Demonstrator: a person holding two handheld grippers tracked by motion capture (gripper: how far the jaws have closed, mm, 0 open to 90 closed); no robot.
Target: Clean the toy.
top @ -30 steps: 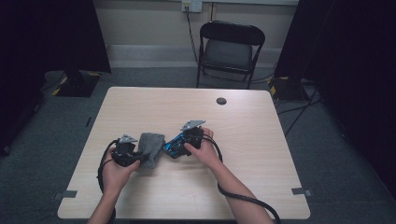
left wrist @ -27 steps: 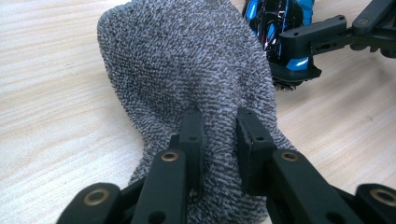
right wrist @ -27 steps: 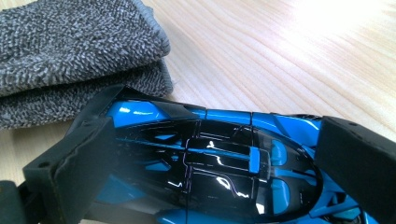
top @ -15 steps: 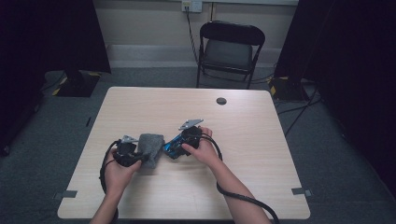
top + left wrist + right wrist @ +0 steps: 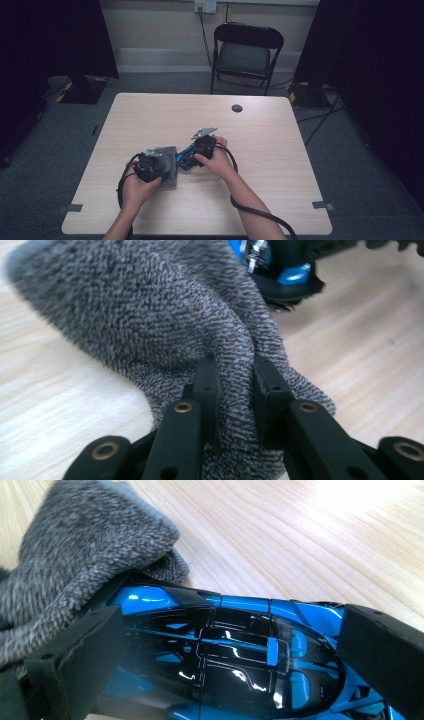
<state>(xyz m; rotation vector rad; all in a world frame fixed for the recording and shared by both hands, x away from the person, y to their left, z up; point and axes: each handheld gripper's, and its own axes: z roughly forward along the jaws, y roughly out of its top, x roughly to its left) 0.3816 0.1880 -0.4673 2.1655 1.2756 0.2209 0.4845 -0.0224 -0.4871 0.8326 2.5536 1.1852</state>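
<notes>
Looking from my near edge of the counter [image 5: 280, 200], I see two forearms come in from the bottom, each hand carrying a hand-held gripper. My left hand-held gripper [image 5: 235, 390] is clamped on a fold of the grey sock [image 5: 150, 315]: its two black jaws stand close together with the knit bunched between them, the pads pressing into the cloth. In the high view that left hand-held gripper [image 5: 150, 167] sits over the sock [image 5: 167, 155], which lies on the counter left of centre, toward my side. My right hand-held gripper [image 5: 225, 655] grips a blue and black toy car [image 5: 225, 645] by its sides, one jaw at each flank, glossy roof facing the camera. The sock's open end [image 5: 75, 570] laps over one end of the car, so cloth and car touch there; how far the car sits inside I cannot tell. From above, the right hand-held gripper [image 5: 192, 156] lies just beside the left one, the car [image 5: 186, 156] between them as a small blue patch, and the grey plate [image 5: 204, 132] rides on top of it. A black cable [image 5: 260, 215] trails from the right hand off the near edge. Farther out, the counter carries a small dark disc [image 5: 237, 108] near its far edge. Beyond that a black folding chair [image 5: 245, 55] stands by the wall.
</notes>
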